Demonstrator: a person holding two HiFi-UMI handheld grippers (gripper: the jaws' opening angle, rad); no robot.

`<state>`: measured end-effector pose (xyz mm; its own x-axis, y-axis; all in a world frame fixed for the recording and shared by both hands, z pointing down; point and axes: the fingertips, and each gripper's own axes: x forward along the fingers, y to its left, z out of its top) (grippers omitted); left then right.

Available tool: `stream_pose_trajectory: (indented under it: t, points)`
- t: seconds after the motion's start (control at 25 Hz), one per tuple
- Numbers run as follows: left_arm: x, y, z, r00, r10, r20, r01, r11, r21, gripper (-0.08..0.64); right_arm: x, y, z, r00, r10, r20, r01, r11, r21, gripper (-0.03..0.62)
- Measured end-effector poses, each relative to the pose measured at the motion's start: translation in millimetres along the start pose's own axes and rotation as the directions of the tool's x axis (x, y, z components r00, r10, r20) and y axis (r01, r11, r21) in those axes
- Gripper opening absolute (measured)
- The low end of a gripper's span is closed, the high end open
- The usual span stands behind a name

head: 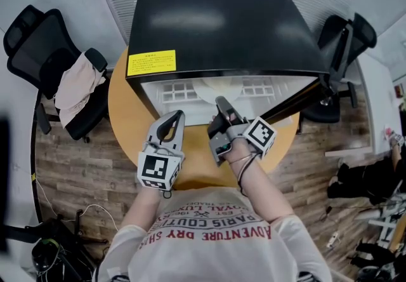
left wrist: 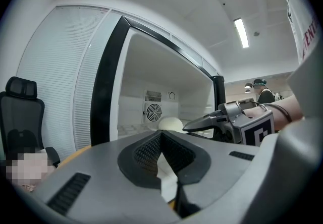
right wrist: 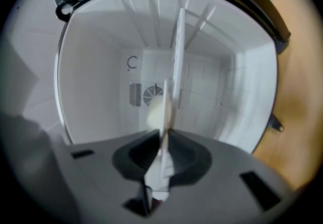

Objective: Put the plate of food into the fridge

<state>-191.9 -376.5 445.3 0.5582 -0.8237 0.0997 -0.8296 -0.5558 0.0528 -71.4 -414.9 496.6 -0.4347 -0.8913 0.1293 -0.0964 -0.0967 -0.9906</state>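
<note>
The shirt (head: 219, 227) reads "ADVENTURE DRY" and "PARIS" (upside down); yellow label (head: 151, 62) on the fridge (head: 222, 20) is illegible.

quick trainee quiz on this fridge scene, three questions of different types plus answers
1. True or false: the fridge is closed.
2. What stands between the jaws of the right tool? a) the rim of the plate b) a cup c) nothing
3. What does the fridge stand on?
Key: 1 false, it stands open. 2 a. 3 a round wooden table.
</note>
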Motion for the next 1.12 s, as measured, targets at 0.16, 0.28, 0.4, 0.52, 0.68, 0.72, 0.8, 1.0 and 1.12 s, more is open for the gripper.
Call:
stream_pose_trajectory:
  t: [0.16, 0.28, 0.4, 0.52, 0.68, 0.72, 0.8, 1.0, 1.12]
  points:
    - [-1.2, -2.5, 0.7, 1.000, 0.007, -0.003, -0.007, 1.000, -0.016, 0.026, 0.3, 1.6, -1.5, 1.000, -0.009, -0.015, 0.009, 1.000, -0.016, 0.071]
    - [-4.4, -5.7, -0.2, 1.000, 0.016, -0.007, -0.016, 1.000, -0.021, 0.026, 0.4, 1.3, -2.0, 0.999, 0.001, -0.034, -0.001, 1.000, 0.000, 0.084]
    - [-10.2, -10.3, -1.8, 0.999, 0.032, -0.019, -0.033, 0.999, -0.021, 0.026, -2.6, 1.6, -6.7, 0.998, 0.008, -0.068, -0.008, 1.000, 0.000, 0.131]
    - [-14.1, -13.3, -1.4, 0.998, 0.054, -0.024, -0.054, 0.998, -0.024, 0.026, -7.8, 7.1, -16.1, 0.993, 0.026, -0.117, -0.028, 1.000, -0.013, 0.143]
    - [-17.5, -23.9, 0.6, 0.998, 0.066, -0.022, -0.067, 0.997, -0.025, 0.026, -23.1, 9.9, -29.0, 0.983, 0.007, -0.183, -0.029, 0.993, -0.118, 0.141]
    - [-18.0, -26.9, 1.0, 0.997, 0.068, -0.022, -0.068, 0.997, -0.025, 0.026, -28.8, 8.8, -32.0, 0.980, -0.014, -0.196, -0.019, 0.986, -0.168, 0.125]
    - [-18.9, -32.9, 1.8, 0.997, 0.070, -0.024, -0.071, 0.997, -0.027, 0.026, -40.4, 5.8, -36.0, 0.976, -0.052, -0.212, 0.000, 0.971, -0.238, 0.062]
    - [-21.0, -45.6, 6.9, 0.997, 0.076, -0.018, -0.076, 0.997, -0.022, 0.026, -57.5, 13.1, -41.6, 0.961, -0.035, -0.275, -0.093, 0.893, -0.440, 0.035]
    - [-23.9, -49.8, 10.5, 0.996, 0.083, -0.008, -0.084, 0.996, -0.021, 0.026, -66.1, 19.0, -34.3, 0.965, -0.065, -0.254, -0.128, 0.730, -0.671, 0.035]
